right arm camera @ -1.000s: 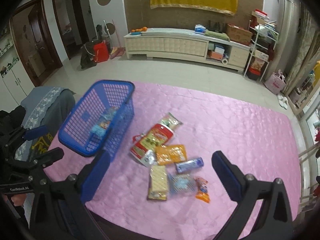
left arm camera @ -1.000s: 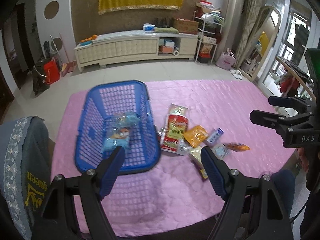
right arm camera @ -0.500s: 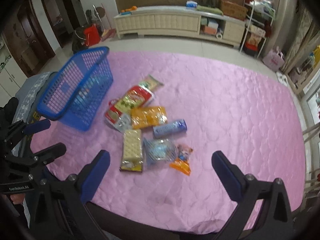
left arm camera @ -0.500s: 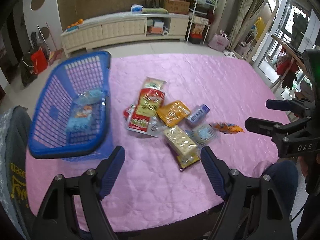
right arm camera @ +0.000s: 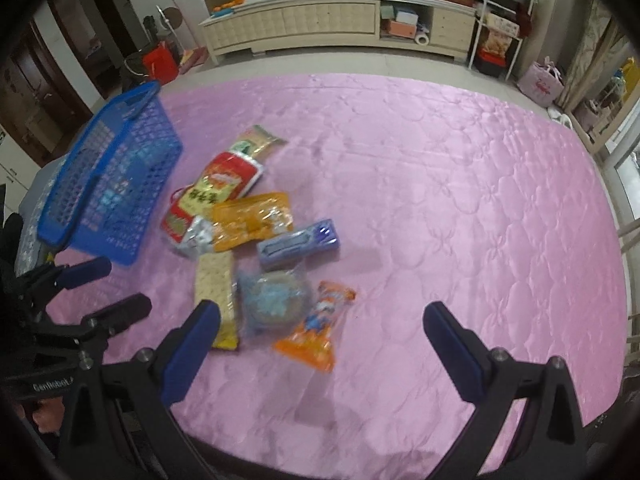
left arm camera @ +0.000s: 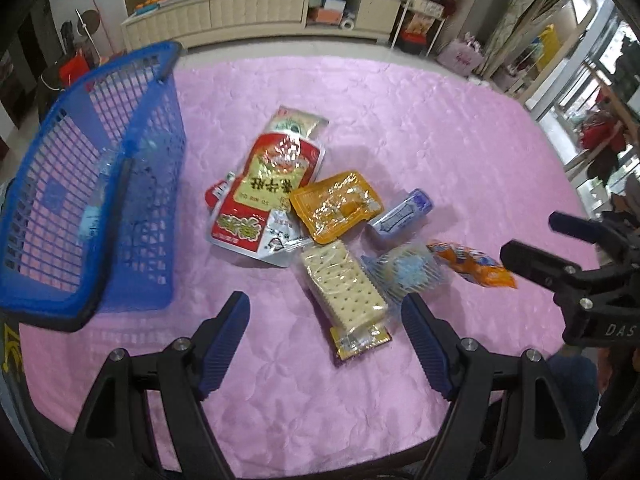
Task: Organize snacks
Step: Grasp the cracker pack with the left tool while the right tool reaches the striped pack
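Observation:
A pile of snacks lies on the pink table cover: a red and yellow bag [left arm camera: 267,196], an orange packet [left arm camera: 335,206], a cracker pack [left arm camera: 345,288], a purple-blue wrapped bar [left arm camera: 402,216], a clear pack with blue contents [left arm camera: 406,274] and an orange sachet [left arm camera: 472,264]. A blue basket [left arm camera: 92,200] stands at the left with a light blue packet inside. My left gripper [left arm camera: 325,312] is open, just above the cracker pack. My right gripper [right arm camera: 320,322] is open over the orange sachet [right arm camera: 316,330] and clear pack [right arm camera: 274,302].
The pink quilted cover [right arm camera: 460,200] reaches the table's edges, with bare cloth to the right of the pile. A chair with grey cloth [right arm camera: 28,216] stands at the left edge. A long cabinet [right arm camera: 328,20] and shelves stand beyond the table.
Both grippers have come down and forward from above the basket side toward the snack pile. The snacks now look larger and nearer. Both stay open.

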### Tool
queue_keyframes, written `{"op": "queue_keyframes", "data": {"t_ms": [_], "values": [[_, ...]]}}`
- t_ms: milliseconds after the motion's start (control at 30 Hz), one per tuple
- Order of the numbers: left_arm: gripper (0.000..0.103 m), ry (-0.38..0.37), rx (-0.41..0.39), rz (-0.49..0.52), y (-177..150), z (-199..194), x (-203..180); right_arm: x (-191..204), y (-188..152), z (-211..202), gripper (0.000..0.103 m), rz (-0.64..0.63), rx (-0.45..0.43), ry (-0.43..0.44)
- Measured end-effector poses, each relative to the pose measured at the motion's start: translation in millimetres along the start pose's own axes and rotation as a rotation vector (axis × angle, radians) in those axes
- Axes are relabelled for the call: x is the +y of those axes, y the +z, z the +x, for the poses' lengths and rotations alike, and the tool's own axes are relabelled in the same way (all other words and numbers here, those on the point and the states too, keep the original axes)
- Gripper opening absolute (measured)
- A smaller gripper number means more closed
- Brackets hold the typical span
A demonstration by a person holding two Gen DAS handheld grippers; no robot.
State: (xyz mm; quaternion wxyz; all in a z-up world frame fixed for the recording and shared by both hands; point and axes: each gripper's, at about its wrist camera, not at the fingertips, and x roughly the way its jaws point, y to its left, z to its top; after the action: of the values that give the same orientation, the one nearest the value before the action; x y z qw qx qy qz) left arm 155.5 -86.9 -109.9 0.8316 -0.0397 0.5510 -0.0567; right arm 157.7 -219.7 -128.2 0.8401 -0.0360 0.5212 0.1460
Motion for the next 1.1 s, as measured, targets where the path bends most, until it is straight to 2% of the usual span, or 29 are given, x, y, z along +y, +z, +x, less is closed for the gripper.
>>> {"op": "queue_keyframes", "data": {"t_ms": [267, 367, 500, 600, 767, 800, 833, 900, 1033, 1100], "values": [[0.076, 0.022, 0.103, -0.046, 7.5, 50.2, -6.9, -1.0, 9.4, 40.8, 0.103, -0.060, 0.019, -0.024], [0.076, 0.043, 0.128, -0.049, 8.6, 63.0, -9.2, -4.8, 9.3, 42.2, 0.103, -0.075, -0.036, -0.078], [0.076, 0.083, 0.145, -0.028, 6.6, 76.2, -10.6, -17.6, 11.3, 44.5, 0.103, -0.014, -0.036, -0.004], [0.076, 0.076, 0.136, -0.030, 6.8, 79.5, -10.5, -23.4, 7.7, 45.6, 0.103, 0.000, -0.037, 0.002], [0.076, 0.099, 0.159, -0.020, 11.9, 93.7, -15.4, -29.5, 1.9, 56.8, 0.103, 0.032, 0.011, 0.019], [0.072, 0.103, 0.165, -0.022, 12.5, 96.3, -15.8, -31.4, 1.0, 56.3, 0.103, 0.034, 0.008, 0.010], [0.064, 0.101, 0.168, -0.023, 13.5, 97.4, -17.6, -31.9, 1.1, 55.3, 0.103, 0.036, 0.004, 0.005], [0.053, 0.096, 0.172, -0.011, 14.6, 102.1, -19.8, -33.6, 0.0, 54.8, 0.103, 0.044, 0.004, 0.010], [0.045, 0.097, 0.158, 0.011, 9.3, 101.7, -23.9, -37.5, -2.0, 53.9, 0.103, 0.068, 0.013, 0.045], [0.045, 0.105, 0.147, 0.014, 4.9, 97.7, -21.9, -36.9, -2.7, 52.8, 0.103, 0.066, 0.008, 0.047]]}}
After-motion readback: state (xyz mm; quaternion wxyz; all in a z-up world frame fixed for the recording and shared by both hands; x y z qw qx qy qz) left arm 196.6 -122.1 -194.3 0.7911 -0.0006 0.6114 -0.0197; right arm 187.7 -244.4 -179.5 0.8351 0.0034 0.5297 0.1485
